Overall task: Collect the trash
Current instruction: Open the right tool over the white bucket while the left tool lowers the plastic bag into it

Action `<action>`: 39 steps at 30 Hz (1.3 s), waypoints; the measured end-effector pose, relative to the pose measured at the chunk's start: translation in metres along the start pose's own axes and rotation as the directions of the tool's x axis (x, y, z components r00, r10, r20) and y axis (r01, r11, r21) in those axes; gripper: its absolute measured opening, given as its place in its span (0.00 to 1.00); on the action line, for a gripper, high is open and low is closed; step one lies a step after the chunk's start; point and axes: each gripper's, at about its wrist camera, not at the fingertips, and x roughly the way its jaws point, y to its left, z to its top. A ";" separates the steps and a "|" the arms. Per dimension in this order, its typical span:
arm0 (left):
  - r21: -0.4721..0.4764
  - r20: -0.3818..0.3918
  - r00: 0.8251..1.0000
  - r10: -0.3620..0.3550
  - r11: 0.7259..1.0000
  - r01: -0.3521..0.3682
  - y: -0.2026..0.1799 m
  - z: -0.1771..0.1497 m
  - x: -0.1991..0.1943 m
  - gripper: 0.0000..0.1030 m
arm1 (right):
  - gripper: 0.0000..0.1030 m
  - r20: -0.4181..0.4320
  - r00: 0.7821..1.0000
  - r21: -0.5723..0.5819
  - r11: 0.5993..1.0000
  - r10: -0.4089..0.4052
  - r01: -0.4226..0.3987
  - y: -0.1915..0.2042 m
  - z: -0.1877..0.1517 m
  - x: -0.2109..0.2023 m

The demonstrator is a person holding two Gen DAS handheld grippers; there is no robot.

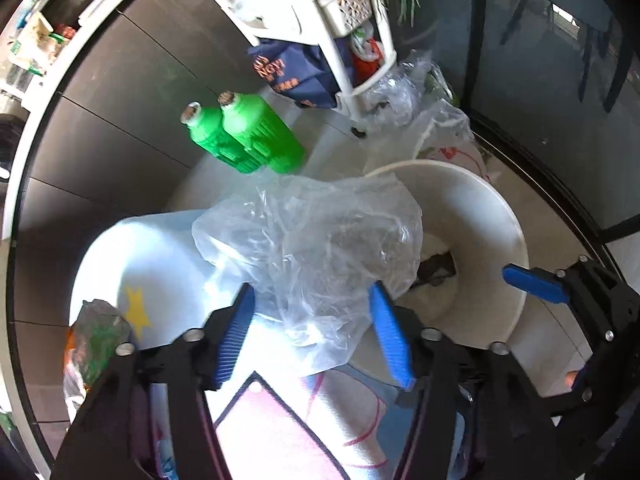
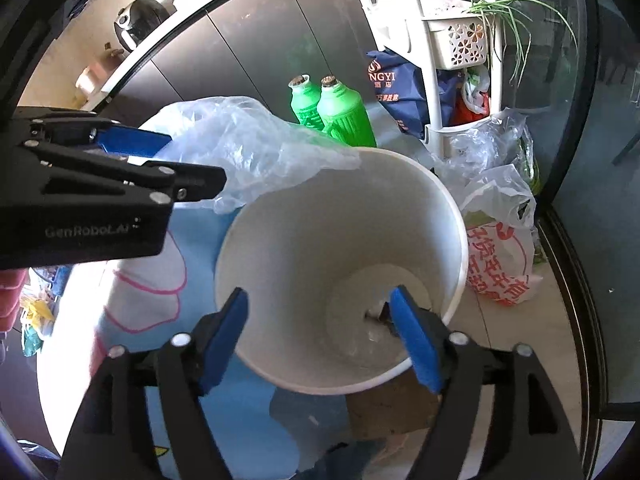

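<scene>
Holding only dark scraps, white bucket [image 2: 340, 240] sits under clear bag [image 1: 312, 248]; both tongs spread.

Dark grey cabinet fronts [image 2: 240, 52] fill the upper left under a white countertop edge [image 2: 160, 36]. A white shelf rack [image 2: 428, 60] stands upper centre. Pale floor tiles [image 2: 516, 344] lie lower right, sunlit beside dark-framed glass [image 2: 600, 160].

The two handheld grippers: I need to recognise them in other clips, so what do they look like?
Both the left gripper and the right gripper are matte black, angular frames joined by round silver bolts. Each ends in two flat blue ribbed pads on its jaws. The left gripper's body carries pale "GenRoboLAI" lettering. No cables or sleeves show.
</scene>
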 end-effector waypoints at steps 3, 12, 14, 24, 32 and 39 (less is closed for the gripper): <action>-0.031 0.011 1.000 -0.005 1.000 0.006 0.007 -0.001 -0.005 0.72 | 0.89 0.025 0.999 0.006 1.000 0.022 -0.022 0.002 -0.001 -0.006; -0.152 0.027 0.984 -0.176 0.972 0.178 0.031 -0.002 -0.024 0.79 | 0.92 0.032 0.999 0.007 1.000 0.028 -0.028 0.006 -0.006 -0.015; -0.162 0.041 0.972 -0.231 0.959 0.234 0.035 -0.002 -0.030 0.74 | 0.92 0.030 0.999 0.007 1.000 0.025 -0.025 0.006 -0.007 -0.015; -0.214 0.058 0.970 -0.235 0.946 0.242 0.053 0.001 -0.033 0.50 | 0.92 0.033 0.999 0.003 1.000 0.030 -0.031 0.007 -0.007 -0.018; -0.239 -0.010 0.967 -0.253 0.940 0.244 0.052 0.007 -0.009 0.30 | 0.92 0.036 0.999 0.005 0.999 0.034 -0.034 0.006 -0.006 -0.018; -0.164 -0.051 0.893 -0.447 0.886 0.434 0.019 0.006 -0.014 0.02 | 0.92 0.037 0.999 0.020 1.000 0.020 -0.020 -0.006 -0.012 -0.023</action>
